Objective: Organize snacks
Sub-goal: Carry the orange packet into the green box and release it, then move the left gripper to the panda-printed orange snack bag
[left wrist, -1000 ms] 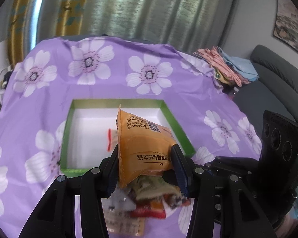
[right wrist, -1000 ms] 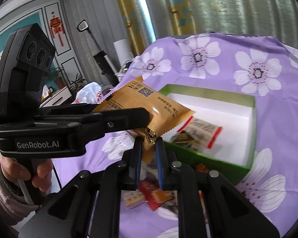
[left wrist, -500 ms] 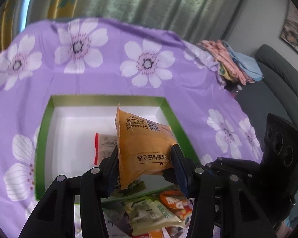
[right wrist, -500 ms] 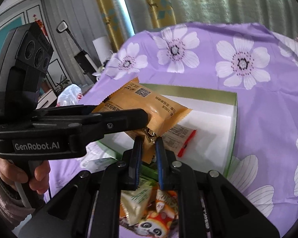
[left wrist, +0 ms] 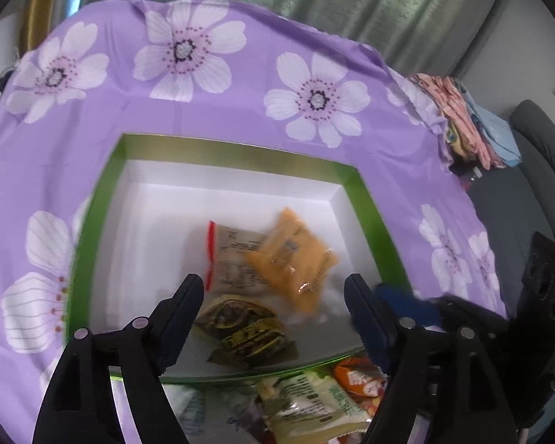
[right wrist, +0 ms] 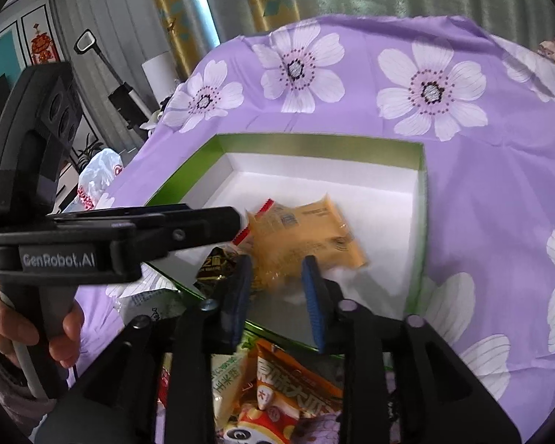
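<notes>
I've just opened both grippers, left [left wrist: 273,288] and right [right wrist: 277,273]; the crinkly orange snack packet [left wrist: 292,259] lies loose mid-frame in the green-rimmed white box [left wrist: 236,148]

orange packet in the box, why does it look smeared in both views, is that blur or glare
Left wrist view: the orange packet is motion-blurred, its print unreadable, with small glare spots on the wrapper; the green box rim stays fairly crisp. Right wrist view: the packet's near end smears between the open jaws of the right gripper, and the fisheye bends the tablecloth.
</notes>
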Tool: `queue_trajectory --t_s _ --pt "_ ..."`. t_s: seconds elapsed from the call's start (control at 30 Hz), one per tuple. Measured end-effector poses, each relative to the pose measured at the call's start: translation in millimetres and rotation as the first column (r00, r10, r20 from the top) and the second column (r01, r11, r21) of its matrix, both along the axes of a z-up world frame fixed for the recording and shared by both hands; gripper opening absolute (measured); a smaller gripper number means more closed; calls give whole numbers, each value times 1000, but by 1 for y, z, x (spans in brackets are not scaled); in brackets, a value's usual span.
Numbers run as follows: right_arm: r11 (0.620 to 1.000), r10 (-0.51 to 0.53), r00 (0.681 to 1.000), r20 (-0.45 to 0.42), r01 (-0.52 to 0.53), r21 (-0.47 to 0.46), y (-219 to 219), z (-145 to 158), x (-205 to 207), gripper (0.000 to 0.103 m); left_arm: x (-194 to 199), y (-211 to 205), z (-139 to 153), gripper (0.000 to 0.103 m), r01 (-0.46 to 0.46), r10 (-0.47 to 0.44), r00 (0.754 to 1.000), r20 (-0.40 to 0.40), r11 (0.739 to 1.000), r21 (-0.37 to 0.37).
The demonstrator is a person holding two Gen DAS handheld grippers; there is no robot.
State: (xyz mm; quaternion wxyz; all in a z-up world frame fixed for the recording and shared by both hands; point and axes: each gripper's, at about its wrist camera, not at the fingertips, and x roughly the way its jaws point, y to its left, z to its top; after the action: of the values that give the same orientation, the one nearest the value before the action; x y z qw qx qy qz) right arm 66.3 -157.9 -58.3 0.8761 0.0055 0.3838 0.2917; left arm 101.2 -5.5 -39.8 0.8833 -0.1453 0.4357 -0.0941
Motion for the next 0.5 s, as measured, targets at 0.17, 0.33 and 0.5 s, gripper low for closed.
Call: queue_trajectory --t_s 0.17,0.33,0.5 --pt "999 -33 999 35 32 25 -18 13 -12 48 -18 8 10 79 -12 12 1000 26 1000 20" --pt "996 -78 995 55 75 53 -41 23 -28 56 -40 16 20 79 -32 31 998 57 999 13" --pt "990 -117 991 62 111 82 -61 31 -44 59 -61 21 29 79 -54 53 996 69 999 8"
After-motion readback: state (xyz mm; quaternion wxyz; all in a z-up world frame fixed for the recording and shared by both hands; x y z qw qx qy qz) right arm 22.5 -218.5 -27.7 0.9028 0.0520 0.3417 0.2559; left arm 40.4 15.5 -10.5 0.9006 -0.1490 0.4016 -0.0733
